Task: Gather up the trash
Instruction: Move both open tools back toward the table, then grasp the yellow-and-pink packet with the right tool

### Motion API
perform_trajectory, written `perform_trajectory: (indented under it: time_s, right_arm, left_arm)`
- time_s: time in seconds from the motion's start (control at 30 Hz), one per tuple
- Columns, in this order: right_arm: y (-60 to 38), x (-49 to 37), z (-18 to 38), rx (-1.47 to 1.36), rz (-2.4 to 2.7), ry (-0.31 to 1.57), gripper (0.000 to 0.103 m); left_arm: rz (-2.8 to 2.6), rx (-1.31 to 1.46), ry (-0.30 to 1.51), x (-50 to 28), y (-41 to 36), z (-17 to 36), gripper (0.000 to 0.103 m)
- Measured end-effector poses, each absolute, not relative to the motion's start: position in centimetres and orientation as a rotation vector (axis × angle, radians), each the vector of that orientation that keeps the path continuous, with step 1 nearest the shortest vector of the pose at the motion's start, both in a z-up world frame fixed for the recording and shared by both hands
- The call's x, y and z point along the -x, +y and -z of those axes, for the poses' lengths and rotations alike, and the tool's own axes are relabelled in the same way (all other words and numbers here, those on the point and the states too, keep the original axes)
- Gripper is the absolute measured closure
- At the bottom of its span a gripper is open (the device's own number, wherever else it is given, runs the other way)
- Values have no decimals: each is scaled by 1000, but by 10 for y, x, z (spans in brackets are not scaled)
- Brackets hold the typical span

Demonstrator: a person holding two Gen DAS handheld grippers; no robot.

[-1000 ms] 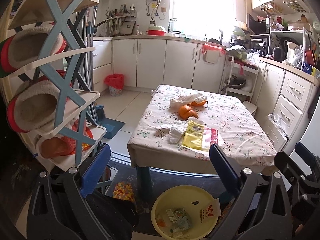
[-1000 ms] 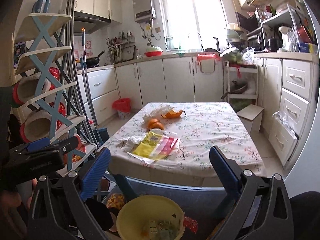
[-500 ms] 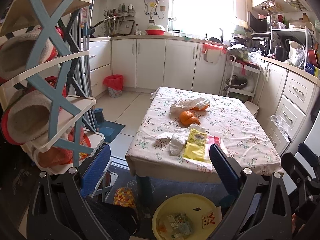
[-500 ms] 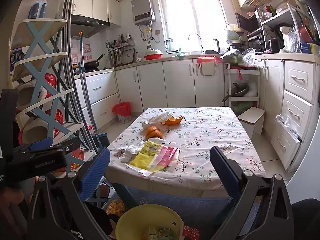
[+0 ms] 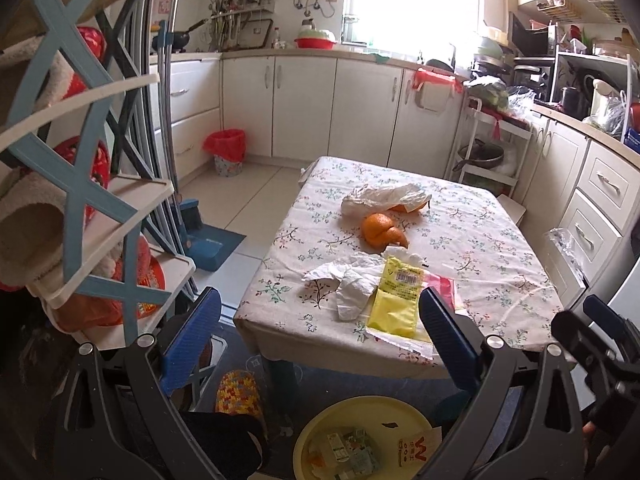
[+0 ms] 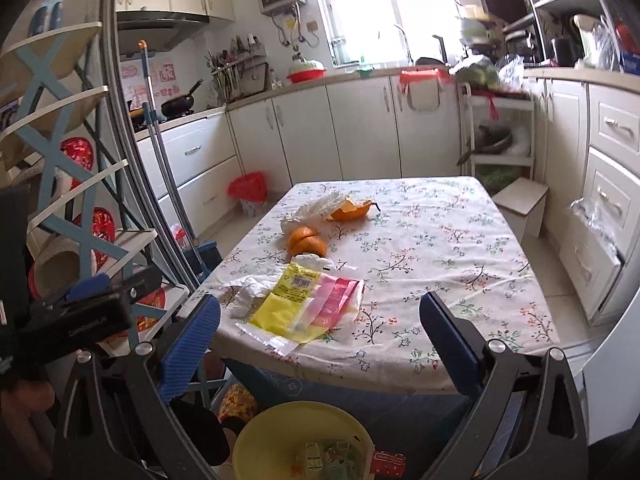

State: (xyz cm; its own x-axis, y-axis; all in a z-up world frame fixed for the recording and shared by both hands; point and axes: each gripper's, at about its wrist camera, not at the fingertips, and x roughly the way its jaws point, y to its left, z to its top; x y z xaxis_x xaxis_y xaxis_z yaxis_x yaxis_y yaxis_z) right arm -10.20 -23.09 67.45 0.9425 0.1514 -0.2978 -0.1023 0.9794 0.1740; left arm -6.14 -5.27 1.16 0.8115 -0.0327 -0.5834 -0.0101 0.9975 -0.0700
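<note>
Both of your grippers hang short of the near edge of the low surface with the floral cloth (image 5: pixel 460 248), each with jaws spread wide and nothing between them: the left gripper (image 5: pixel 320 332) and the right gripper (image 6: pixel 320 336). The trash lies ahead and above the jaws on that cloth. Closest is the flat yellow-and-pink plastic wrapper (image 6: pixel 306 306), its long axis running from the near edge away toward the window, with the crumpled white tissue (image 5: pixel 348 284) touching its left side. Farther back sit the orange peel pieces (image 5: pixel 382 230) and the thin white plastic bag (image 5: pixel 384 198). Below you on the floor is the round yellow plastic basin (image 6: pixel 256 432), already holding some scraps. The wrapper sits roughly centred in your right view, so that hand looks better placed; approach along its length.
</note>
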Motion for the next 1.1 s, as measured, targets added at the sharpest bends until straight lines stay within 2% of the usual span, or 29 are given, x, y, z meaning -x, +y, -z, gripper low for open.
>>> perform_trajectory:
  time_s: [0.07,0.1,0.27,0.37,0.87,0.97,1.0,1.07,1.1]
  right_arm:
    - [-242,95,-660,-158,-129,339,7]
    - [-246,102,-636,-159,-130,349,7]
    - [-242,63,-688,-184,-132,416,7]
    - [-238,47,-672,-211,-139,458,7]
    - [-231,-31,-683,-214,-114,636,10]
    - [-220,-34,-669,-192,-118,658,19]
    - [-217,-32,-665,-188,-119,665,24]
    - [-213,-37,-674,-166,-113,662,31]
    - [-212,-47,-675,-163,-116,665,39]
  left_arm:
    - [11,70,638,55,-53,-7,8]
    - [11,69,645,52,-54,-6,8]
    - [9,71,653,40,-56,-3,8]
    - [8,76,661,33,-57,-2,8]
    - [-14,109,705,9,-45,11,8]
    - [-12,110,717,5,-45,14,8]
    - [-12,109,719,3,-45,15,8]
    - [-11,107,721,1,-45,16,8]
    - [-11,107,723,-1,-45,17,8]
